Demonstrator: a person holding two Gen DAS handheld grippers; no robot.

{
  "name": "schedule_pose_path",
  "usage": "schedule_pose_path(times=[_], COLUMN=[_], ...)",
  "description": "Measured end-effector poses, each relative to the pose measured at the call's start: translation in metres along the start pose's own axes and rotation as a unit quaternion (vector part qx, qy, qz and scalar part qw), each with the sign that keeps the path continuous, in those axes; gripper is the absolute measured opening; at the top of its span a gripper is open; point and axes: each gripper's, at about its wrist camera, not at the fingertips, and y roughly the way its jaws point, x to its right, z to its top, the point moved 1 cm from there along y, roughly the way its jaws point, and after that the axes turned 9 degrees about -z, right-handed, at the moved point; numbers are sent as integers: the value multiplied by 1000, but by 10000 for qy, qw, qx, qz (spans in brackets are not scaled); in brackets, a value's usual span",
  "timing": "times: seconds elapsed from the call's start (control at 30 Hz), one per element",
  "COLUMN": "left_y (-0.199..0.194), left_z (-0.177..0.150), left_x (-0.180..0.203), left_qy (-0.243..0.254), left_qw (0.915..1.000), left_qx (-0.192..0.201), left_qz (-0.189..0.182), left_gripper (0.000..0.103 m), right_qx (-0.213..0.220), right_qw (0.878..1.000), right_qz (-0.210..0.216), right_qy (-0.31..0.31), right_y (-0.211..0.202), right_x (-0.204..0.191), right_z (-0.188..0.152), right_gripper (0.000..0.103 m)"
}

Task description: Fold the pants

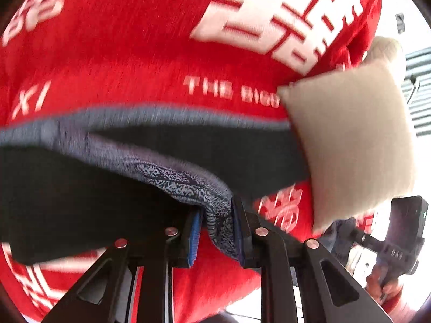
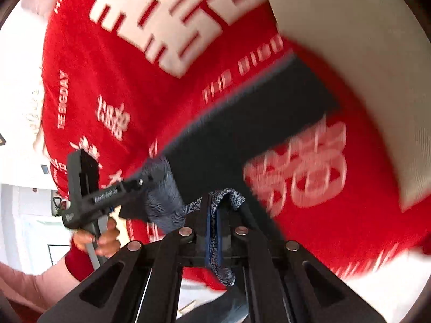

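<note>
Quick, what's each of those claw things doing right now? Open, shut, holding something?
Left gripper: shut on the gray waistband of the dark pants.
Right gripper: shut on the same pants, at a speckled gray bit of the waistband.

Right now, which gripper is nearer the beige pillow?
Right. The right gripper, shut on the pants, is just below the beige pillow at its lower corner. The left gripper grips the pants farther along, away from the pillow.
</note>
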Motion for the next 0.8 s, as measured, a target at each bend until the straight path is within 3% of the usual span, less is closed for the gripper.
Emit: schedule_pose_path(times=[0.17,0.27,0.37,0.4,0.43,0.47,0.5,0.53,0.57,0.6,0.67,0.7,0.73,0.8], left_y=[20,27,25,23,21,19,17,17,17,17,20,26,32,40], left_z=[59,83,97,98,97,92,87,79,73,64,47,41,37,32], left_x=[4,3,-5,-8,-10,-12,-13,-14,-16,-18,-23,-26,-25,-30], left_qy=[61,195,125,116,144,190,254,312,349,375,418,411,398,397], left_qw=[9992,9960,9940,9933,9926,9919,9910,9898,9884,9865,9848,9841,9831,9807], left_qx=[282,474,447,430,395,348,291,220,157,143,87,-33,-71,-91], left_qz=[284,733,993,1065,1140,1207,1279,1373,1471,1585,1681,1728,1786,1913], left_gripper=[23,23,24,24,24,24,24,32,43,64,66,66,66,66], right_qx=[211,249,-10,-129,-214,-208,-52,122,328,423,456,419,346,146], right_qw=[9988,9966,9934,9912,9893,9878,9862,9839,9806,9782,9724,9713,9705,9680], right_qz=[-348,-712,-1057,-1216,-1333,-1407,-1478,-1558,-1641,-1708,-1911,-1963,-2005,-2160], right_qy=[-264,-328,-444,-499,-562,-634,-750,-872,-1018,-1102,-1255,-1278,-1291,-1271], right_y=[17,37,72,80,85,86,81,74,64,59,51,52,54,67], right_x=[-2,6,12,11,9,6,0,-6,-12,-15,-18,-17,-16,-10], right_z=[104,148,168,171,172,171,167,164,157,152,138,135,131,128], right_gripper=[3,3,11,17,32,39,53,63,64,64,58,49,33,31])
